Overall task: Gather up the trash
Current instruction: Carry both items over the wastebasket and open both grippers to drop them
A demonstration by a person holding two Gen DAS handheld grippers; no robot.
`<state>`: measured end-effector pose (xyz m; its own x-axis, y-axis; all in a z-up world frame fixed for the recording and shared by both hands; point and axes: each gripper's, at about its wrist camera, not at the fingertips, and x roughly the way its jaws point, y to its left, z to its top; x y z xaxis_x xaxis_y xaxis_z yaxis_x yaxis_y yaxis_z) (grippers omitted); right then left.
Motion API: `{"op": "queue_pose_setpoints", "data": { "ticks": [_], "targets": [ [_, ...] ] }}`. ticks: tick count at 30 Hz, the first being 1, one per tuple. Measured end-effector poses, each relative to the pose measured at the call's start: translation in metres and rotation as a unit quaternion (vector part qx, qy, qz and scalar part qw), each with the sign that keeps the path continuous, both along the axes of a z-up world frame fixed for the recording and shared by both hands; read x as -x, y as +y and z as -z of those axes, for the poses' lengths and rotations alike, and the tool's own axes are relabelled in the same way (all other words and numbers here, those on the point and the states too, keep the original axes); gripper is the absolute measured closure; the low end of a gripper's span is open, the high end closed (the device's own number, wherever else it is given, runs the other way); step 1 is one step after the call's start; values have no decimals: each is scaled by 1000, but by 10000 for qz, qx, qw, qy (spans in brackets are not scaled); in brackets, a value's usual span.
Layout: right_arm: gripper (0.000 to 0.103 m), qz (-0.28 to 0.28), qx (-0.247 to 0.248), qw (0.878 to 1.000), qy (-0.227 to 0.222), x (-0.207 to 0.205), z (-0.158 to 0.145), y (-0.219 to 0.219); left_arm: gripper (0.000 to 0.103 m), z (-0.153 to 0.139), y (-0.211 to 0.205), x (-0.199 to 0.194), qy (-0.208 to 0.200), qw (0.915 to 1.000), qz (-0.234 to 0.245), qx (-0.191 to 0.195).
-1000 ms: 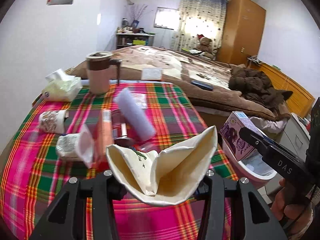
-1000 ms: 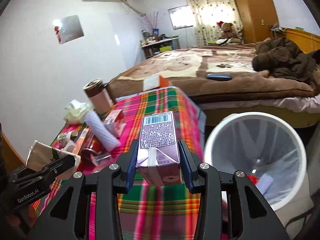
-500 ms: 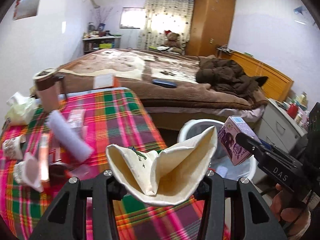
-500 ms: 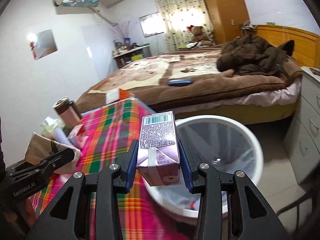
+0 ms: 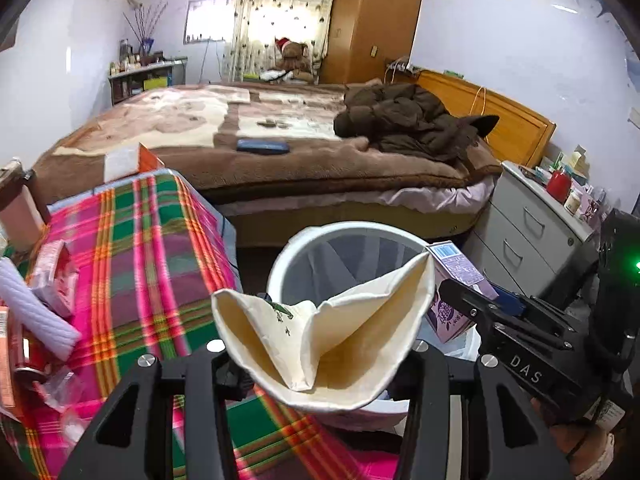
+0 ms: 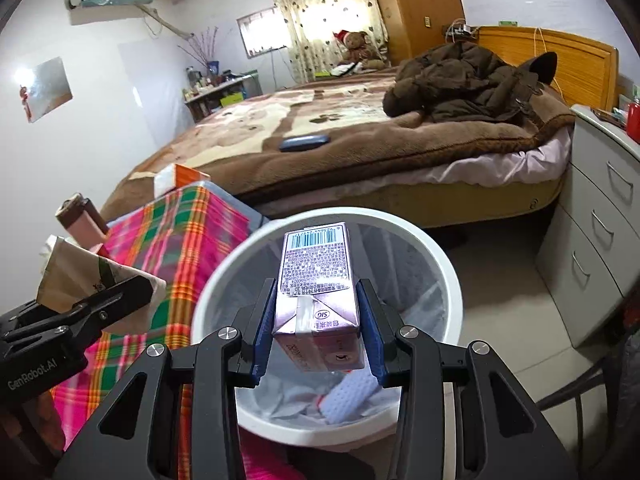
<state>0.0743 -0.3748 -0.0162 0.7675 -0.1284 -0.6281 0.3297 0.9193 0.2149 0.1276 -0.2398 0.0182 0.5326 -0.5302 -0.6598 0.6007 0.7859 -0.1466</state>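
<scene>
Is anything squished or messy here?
Yes. The paper cup in the left tongs is squashed flat and folded. The milk carton in the right tongs looks whole, above the bin.

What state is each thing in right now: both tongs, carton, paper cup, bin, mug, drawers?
Left tongs: shut on the paper cup.
Right tongs: shut on the carton.
Paper cup: crushed flat, folded, held in the air by the bin rim.
Carton: intact, held over the bin.
Bin: upright, lined, some trash inside.
Mug: upright on the table.
Drawers: closed.
</scene>
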Motion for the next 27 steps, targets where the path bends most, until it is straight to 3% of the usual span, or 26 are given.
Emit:
{"op": "queue_pose_setpoints", "data": {
  "ticks": [10, 12, 14, 16, 19, 24, 27],
  "targets": [
    [62, 174, 134, 9990, 391, -6, 12, -17, 54, 17, -33, -9, 144, 9993, 262, -244],
    [62, 163, 139, 9987, 463, -8, 15, -18, 49, 18, -32, -12, 206, 9993, 230, -187],
    [62, 124, 126, 9986, 499, -9, 16, -19, 34, 19, -32, -15, 279, 9993, 218, -118],
    [62, 106, 164, 9986, 501, -9, 16, -17, 26, 19, -30, -18, 288, 9994, 179, -88],
    [59, 151, 203, 9986, 474, -7, 16, -15, 25, 18, -24, -21, 297, 9995, 123, -42],
    [43, 119, 202, 9988, 437, -9, 13, -12, 22, 14, -11, -23, 288, 9996, 6, 46],
    [42, 79, 208, 9990, 390, -9, 10, -7, 21, 12, -4, -23, 293, 9995, -74, 83]
  ]
}}
